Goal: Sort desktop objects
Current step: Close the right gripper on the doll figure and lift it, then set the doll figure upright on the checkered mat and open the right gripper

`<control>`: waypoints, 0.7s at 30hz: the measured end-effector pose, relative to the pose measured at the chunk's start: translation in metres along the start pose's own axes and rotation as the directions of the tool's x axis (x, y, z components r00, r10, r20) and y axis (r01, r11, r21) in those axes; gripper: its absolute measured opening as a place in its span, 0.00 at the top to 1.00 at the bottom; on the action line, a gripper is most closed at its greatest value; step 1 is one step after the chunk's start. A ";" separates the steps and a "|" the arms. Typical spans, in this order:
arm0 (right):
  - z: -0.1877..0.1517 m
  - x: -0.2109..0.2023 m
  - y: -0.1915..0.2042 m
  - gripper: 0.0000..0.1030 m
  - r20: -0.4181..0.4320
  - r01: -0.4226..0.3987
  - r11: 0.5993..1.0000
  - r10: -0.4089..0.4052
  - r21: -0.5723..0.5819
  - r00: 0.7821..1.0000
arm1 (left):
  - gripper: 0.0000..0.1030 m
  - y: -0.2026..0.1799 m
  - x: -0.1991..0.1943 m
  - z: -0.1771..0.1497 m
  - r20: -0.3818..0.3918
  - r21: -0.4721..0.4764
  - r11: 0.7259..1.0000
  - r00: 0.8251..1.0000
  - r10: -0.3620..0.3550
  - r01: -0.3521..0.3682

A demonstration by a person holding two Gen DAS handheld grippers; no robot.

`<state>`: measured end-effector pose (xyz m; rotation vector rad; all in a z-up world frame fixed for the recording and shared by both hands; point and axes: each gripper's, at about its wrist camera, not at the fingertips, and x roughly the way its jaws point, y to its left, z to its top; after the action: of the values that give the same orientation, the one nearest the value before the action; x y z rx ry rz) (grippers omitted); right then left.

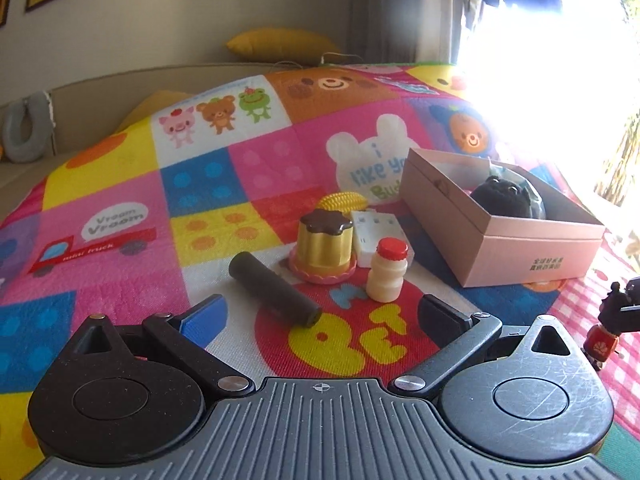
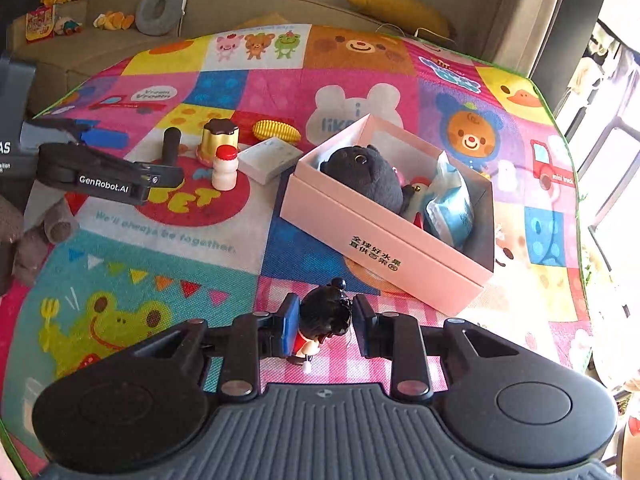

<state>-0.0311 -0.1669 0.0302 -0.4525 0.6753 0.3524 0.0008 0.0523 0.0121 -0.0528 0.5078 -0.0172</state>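
My right gripper is shut on a small doll figure with black hair and a red body, held just short of the pink box. Inside the box lie a black plush and a blue packet. My left gripper stands open with nothing between its fingers. Just beyond it lie a black cylinder, a small white bottle with a red cap, a pudding toy, a white block and a yellow corn toy. The pink box stands to their right.
Everything rests on a colourful cartoon play mat. A beige sofa with a yellow cushion, a grey neck pillow and small toys runs behind it. Bright windows are on the right. A brown plush lies at the mat's left edge.
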 end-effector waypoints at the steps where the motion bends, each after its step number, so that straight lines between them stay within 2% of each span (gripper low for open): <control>1: -0.004 0.001 0.003 0.73 0.016 0.004 1.000 -0.004 -0.003 1.000 | 0.00 -0.003 -0.001 0.000 0.003 0.020 1.000 1.000 0.006 -0.006; 4: -0.011 -0.003 0.003 0.65 0.068 0.001 1.000 -0.003 0.030 0.998 | 0.00 -0.013 -0.004 0.002 0.005 0.071 0.997 1.000 0.007 -0.007; 5: -0.014 -0.007 -0.001 0.56 0.093 -0.020 0.998 0.014 0.062 0.996 | 0.00 -0.016 -0.005 0.003 0.010 0.084 0.996 1.000 0.001 -0.002; 6: -0.018 -0.013 -0.006 0.41 0.125 -0.038 0.994 0.025 0.102 0.992 | 0.00 -0.021 -0.005 0.005 0.017 0.100 0.995 1.000 -0.004 0.003; 8: -0.026 -0.024 -0.016 0.29 0.193 -0.043 0.981 0.006 0.187 0.981 | 0.01 -0.031 -0.005 0.010 0.038 0.135 0.991 0.999 -0.005 0.000; 9: -0.031 -0.028 -0.020 0.26 0.218 -0.046 0.973 -0.005 0.228 0.976 | 0.08 -0.036 -0.004 0.014 0.045 0.154 0.988 0.999 -0.006 -0.001; 10: -0.037 -0.032 -0.026 0.26 0.239 -0.052 0.959 -0.017 0.279 0.971 | 0.26 -0.042 -0.001 0.017 0.042 0.175 0.985 0.999 -0.009 0.002; 11: -0.043 -0.035 -0.030 0.24 0.252 -0.053 0.946 -0.031 0.320 0.967 | 0.33 -0.046 0.004 0.020 0.033 0.192 0.981 0.999 -0.009 0.003; 14: -0.060 -0.036 -0.038 0.18 0.277 -0.062 0.905 -0.063 0.420 0.959 | 0.32 -0.059 0.020 0.026 0.032 0.232 0.973 0.999 -0.003 -0.005; 17: -0.074 -0.028 -0.041 0.17 0.271 -0.097 0.869 -0.044 0.486 0.962 | 0.32 -0.068 0.037 0.026 0.010 0.258 0.966 1.000 0.015 -0.017; 21: -0.085 -0.015 -0.040 0.17 0.257 -0.113 0.847 -0.029 0.520 0.966 | 0.37 -0.070 0.053 0.021 -0.031 0.263 0.965 0.999 0.031 -0.022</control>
<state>-0.0682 -0.2468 -0.0070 0.1415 0.5004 0.2442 0.0571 -0.0184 0.0088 0.2146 0.5371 -0.0596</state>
